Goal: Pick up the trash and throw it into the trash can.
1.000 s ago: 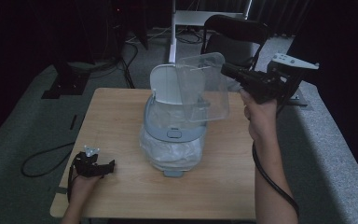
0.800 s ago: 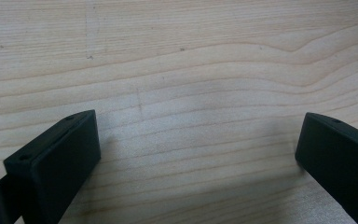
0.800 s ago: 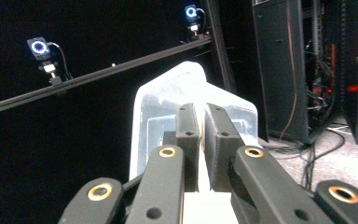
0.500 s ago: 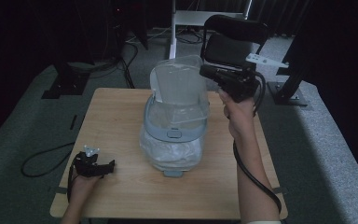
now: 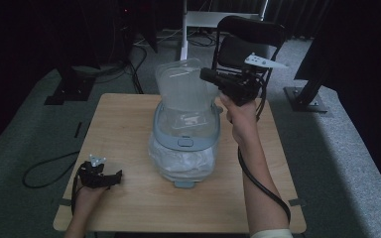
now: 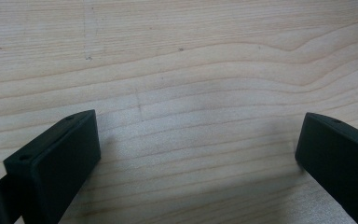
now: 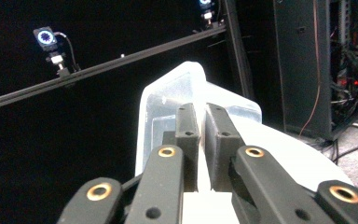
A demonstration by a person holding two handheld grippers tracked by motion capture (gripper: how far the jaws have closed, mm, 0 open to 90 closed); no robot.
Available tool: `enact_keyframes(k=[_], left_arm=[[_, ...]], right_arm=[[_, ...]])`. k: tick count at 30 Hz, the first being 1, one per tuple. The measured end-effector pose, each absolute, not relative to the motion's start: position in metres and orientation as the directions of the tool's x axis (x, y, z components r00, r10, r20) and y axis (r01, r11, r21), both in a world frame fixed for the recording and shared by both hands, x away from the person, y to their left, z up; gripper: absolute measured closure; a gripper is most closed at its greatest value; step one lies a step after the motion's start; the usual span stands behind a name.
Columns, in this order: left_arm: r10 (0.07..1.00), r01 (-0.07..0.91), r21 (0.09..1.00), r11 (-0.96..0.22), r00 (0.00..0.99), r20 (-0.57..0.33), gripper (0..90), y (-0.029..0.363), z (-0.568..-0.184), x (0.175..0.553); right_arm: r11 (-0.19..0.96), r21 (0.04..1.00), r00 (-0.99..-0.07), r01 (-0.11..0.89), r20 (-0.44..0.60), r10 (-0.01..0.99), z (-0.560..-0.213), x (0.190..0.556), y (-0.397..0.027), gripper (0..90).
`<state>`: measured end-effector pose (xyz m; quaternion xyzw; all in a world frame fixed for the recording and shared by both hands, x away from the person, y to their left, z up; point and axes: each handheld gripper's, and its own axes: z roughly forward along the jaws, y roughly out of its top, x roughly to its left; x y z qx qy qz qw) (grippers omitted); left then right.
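Observation:
A clear plastic bin (image 5: 182,153) with a grey-blue rim stands in the middle of the wooden table (image 5: 124,114), with crumpled clear plastic inside. Its translucent lid (image 5: 181,89) stands upright over the bin's far edge. My right gripper (image 5: 206,75) is shut on the lid's right edge at the top. In the right gripper view the jaws (image 7: 198,116) sit almost together with the pale lid (image 7: 163,102) rising past them. My left gripper (image 5: 116,174) rests on the table at the front left, its jaws (image 6: 198,154) wide open over bare wood.
A black folding chair (image 5: 248,34) and a white post (image 5: 183,25) stand behind the table. Black stand bases (image 5: 67,91) (image 5: 307,96) sit on the grey floor at both sides. A cable (image 5: 44,168) loops on the floor at the left.
My right gripper has moved left with the lid, swinging it from the bin's right side to upright over its far edge. The left gripper has not moved.

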<state>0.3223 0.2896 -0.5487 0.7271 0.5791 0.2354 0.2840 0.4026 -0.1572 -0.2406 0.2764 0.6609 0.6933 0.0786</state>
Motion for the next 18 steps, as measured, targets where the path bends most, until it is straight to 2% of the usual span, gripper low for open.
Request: enact_keyframes(k=[1, 2, 4, 7, 11, 12, 13, 15, 18], left_arm=[[0.976, 0.708, 0.686, -0.168, 0.219, 0.013, 0.7, 0.29, -0.549, 0.322], [0.975, 0.708, 0.685, -0.169, 0.22, 0.014, 0.7, 0.29, -0.549, 0.322], [0.976, 0.708, 0.686, -0.168, 0.219, 0.013, 0.7, 0.29, -0.549, 0.322], [0.975, 0.708, 0.686, -0.17, 0.221, 0.014, 0.7, 0.29, -0.549, 0.322], [0.975, 0.708, 0.686, -0.17, 0.221, 0.013, 0.7, 0.29, -0.549, 0.322], [0.975, 0.708, 0.685, -0.17, 0.221, 0.013, 0.7, 0.29, -0.549, 0.322], [0.975, 0.708, 0.686, -0.17, 0.221, 0.014, 0.7, 0.29, -0.549, 0.322], [0.975, 0.708, 0.686, -0.17, 0.221, 0.014, 0.7, 0.29, -0.549, 0.322], [0.975, 0.708, 0.686, -0.17, 0.221, 0.014, 0.7, 0.29, -0.549, 0.322]], right_arm=[[-0.121, 0.958, -0.839, 0.261, 0.287, 0.461, -0.241, 0.404, -0.157, 77.2], [-0.124, 0.954, -0.841, 0.272, 0.298, 0.453, -0.242, 0.405, -0.157, 67.5], [-0.118, 0.955, -0.834, 0.271, 0.294, 0.467, -0.243, 0.404, -0.157, 64.5], [-0.11, 0.957, -0.83, 0.269, 0.288, 0.478, -0.245, 0.401, -0.159, 51.7], [-0.108, 0.956, -0.82, 0.273, 0.289, 0.494, -0.249, 0.4, -0.163, 45.7], [-0.097, 0.954, -0.813, 0.283, 0.292, 0.503, -0.252, 0.4, -0.166, 37.6], [-0.083, 0.953, -0.812, 0.29, 0.291, 0.506, -0.253, 0.401, -0.168, 35.7], [-0.07, 0.952, -0.808, 0.299, 0.291, 0.512, -0.257, 0.402, -0.172, 25.7], [-0.064, 0.948, -0.813, 0.311, 0.3, 0.499, -0.263, 0.406, -0.181, 18.3]])
